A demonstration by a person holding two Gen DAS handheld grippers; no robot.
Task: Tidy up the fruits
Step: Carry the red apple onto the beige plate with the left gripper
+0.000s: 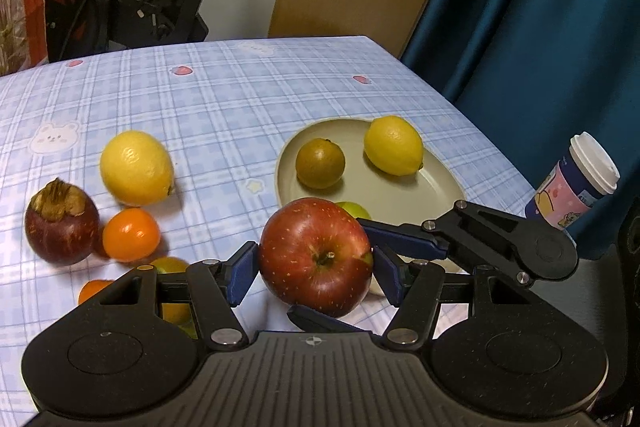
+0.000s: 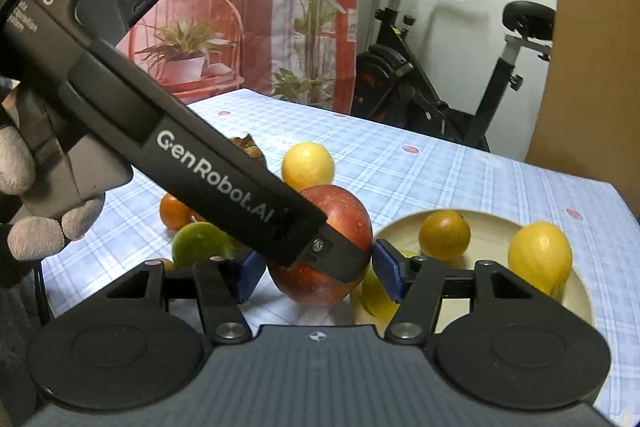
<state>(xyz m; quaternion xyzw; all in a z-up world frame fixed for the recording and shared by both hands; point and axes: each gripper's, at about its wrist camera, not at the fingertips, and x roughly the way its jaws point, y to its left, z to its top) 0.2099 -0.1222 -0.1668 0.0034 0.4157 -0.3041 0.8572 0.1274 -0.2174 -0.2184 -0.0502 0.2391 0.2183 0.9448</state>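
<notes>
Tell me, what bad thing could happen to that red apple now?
Both the left gripper and the right gripper seem to clamp the same red apple. If they pull different ways, it might bruise or slip out. If it drops, it could bump the green fruit just behind it, or knock the lemon on the plate.

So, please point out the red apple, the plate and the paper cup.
red apple (image 1: 316, 259): left wrist view, middle of its front skin.
plate (image 1: 282, 183): left wrist view, bare left rim.
paper cup (image 1: 574, 187): left wrist view, printed side wall.
</notes>
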